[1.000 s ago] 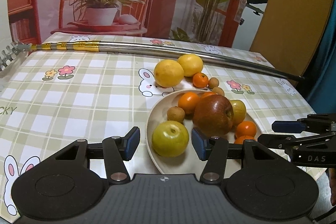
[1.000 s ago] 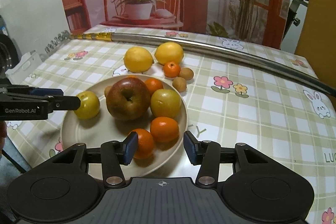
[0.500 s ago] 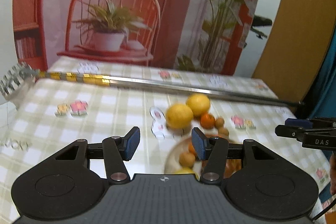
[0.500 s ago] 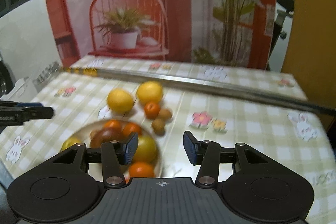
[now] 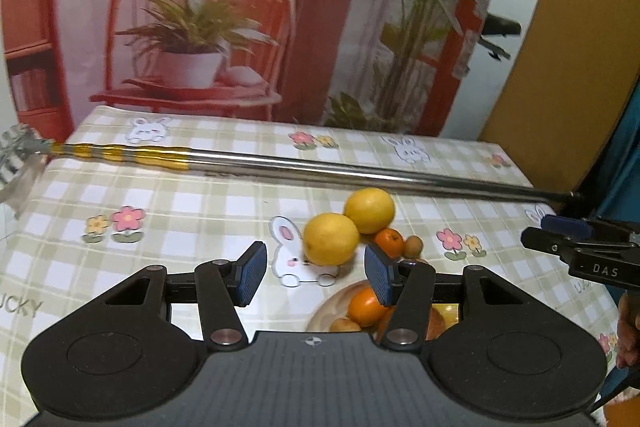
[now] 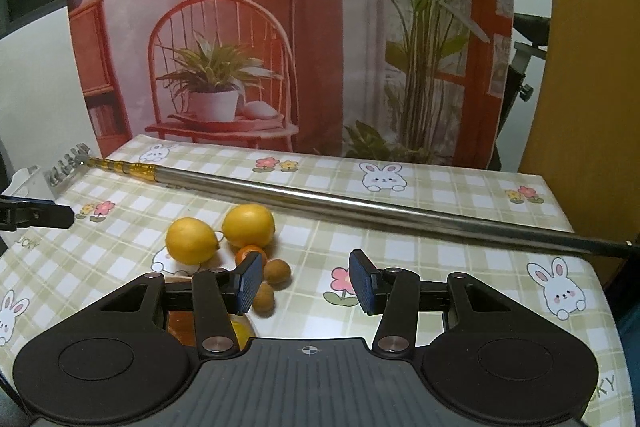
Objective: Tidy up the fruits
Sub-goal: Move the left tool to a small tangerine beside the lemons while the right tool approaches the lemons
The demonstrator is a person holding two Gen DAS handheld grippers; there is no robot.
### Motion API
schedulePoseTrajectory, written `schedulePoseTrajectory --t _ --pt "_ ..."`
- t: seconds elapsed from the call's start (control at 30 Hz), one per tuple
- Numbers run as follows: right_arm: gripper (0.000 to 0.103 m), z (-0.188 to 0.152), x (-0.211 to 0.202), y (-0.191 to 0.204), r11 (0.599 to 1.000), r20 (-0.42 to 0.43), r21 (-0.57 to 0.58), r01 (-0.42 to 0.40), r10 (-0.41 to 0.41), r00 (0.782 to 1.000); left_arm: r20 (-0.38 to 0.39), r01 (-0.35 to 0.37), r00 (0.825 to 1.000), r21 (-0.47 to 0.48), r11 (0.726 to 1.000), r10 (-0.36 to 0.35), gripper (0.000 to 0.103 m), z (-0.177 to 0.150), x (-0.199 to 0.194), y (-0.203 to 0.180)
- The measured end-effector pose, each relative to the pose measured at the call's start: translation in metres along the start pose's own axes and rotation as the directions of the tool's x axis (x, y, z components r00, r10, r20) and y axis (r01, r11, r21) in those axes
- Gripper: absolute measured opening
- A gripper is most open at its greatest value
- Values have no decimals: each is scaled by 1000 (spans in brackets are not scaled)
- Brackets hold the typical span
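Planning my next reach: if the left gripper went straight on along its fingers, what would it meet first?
Most likely the nearer lemon: it sits between the open, empty left gripper fingers in that view, on the tablecloth just beyond the plate. The second lemon lies behind it. Depth is hard to judge through the fisheye.

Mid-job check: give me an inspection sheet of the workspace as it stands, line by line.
Surface: table under a checked tablecloth printed with rabbits and flowers.
Job's things: two lemons, a small orange and two small brown fruits lie on the cloth; the plate holding more fruit is mostly hidden behind the left gripper.
Clutter: a long metal pole with a gold section lies across the far side.
Grippers: left gripper and right gripper both open, empty, above the table.
Cables: nothing seen.
Surroundings: printed backdrop of a chair, plants and a lamp behind the table.
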State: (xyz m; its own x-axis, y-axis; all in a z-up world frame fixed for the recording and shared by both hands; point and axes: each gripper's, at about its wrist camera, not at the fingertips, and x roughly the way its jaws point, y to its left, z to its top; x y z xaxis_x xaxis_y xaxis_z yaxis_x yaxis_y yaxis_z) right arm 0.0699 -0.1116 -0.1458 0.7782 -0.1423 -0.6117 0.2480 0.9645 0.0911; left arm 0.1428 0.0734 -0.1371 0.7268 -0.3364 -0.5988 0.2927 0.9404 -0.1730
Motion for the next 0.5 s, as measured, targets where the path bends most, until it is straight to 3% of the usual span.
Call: schedulePoseTrajectory --t 0.27,0.5 --pt "44 -1 16 -16 1000 -7 27 11 -11 1000 -108 75 992 28 997 -72 56 14 50 -24" --pt "44 -3 33 -38 998 -10 63 15 -14 1000 -196 112 973 -38 993 -117 47 33 96 -38"
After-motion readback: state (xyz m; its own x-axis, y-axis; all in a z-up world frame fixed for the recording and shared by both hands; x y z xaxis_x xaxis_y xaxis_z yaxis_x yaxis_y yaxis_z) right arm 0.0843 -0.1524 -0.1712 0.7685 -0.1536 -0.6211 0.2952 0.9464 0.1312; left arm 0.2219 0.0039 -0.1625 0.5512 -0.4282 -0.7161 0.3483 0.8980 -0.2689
